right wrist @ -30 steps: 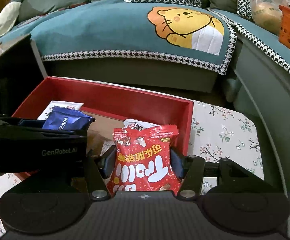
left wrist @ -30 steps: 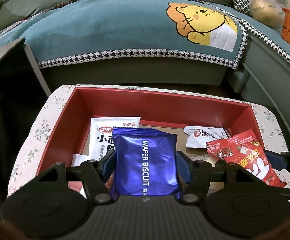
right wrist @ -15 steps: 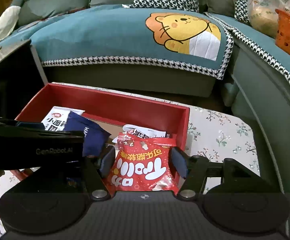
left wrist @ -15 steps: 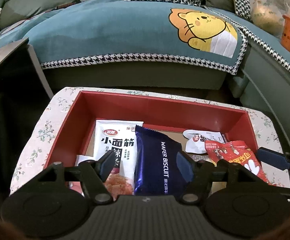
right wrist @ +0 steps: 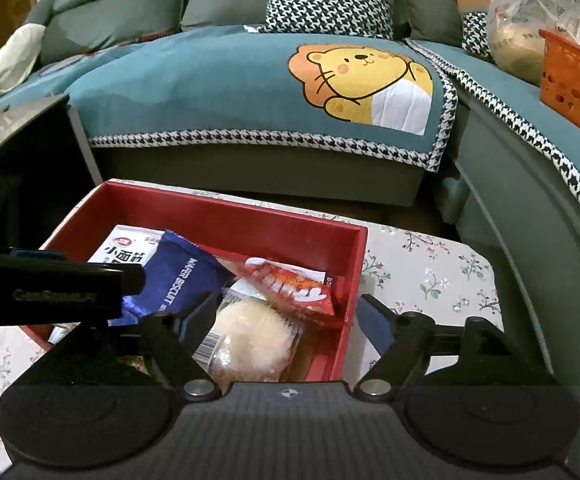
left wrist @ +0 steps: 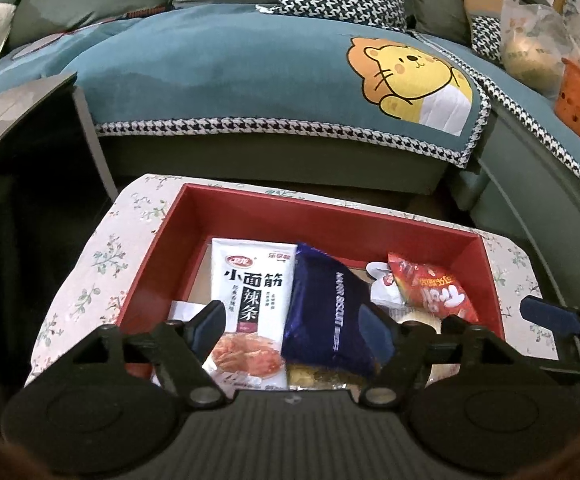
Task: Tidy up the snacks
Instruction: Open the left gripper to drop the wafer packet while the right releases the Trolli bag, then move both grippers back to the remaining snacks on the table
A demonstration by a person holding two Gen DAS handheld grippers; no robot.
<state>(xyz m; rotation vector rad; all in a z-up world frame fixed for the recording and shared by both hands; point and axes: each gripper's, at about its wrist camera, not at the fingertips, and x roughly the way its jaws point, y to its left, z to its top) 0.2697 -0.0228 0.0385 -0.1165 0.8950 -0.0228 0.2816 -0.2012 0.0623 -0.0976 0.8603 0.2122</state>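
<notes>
A red box (left wrist: 329, 208) stands on a floral-cloth table. In it lie a white spicy-strip packet (left wrist: 250, 292), a blue wafer biscuit pack (left wrist: 329, 312) tipped on its edge, a small white packet (left wrist: 379, 294) and a red snack bag (left wrist: 429, 292). My left gripper (left wrist: 291, 320) hangs open above the white and blue packs, gripping neither. The jaws of my right gripper (right wrist: 288, 314) are opening over the box's right corner. The red snack bag (right wrist: 293, 284) lies loose beyond them on a clear-wrapped bun (right wrist: 250, 340). The blue pack (right wrist: 178, 276) shows at the left.
The left gripper's black body (right wrist: 50, 292) crosses the box's left part. A sofa with a teal lion cover (left wrist: 290, 72) runs behind and to the right. An orange basket (right wrist: 573, 76) and plastic bags sit on it. A dark cabinet (left wrist: 22, 152) stands at the left.
Both grippers have opened. The blue wafer pack left the left jaws and tipped over in the box. The red bag dropped from the right jaws into the box. The left gripper rose.
</notes>
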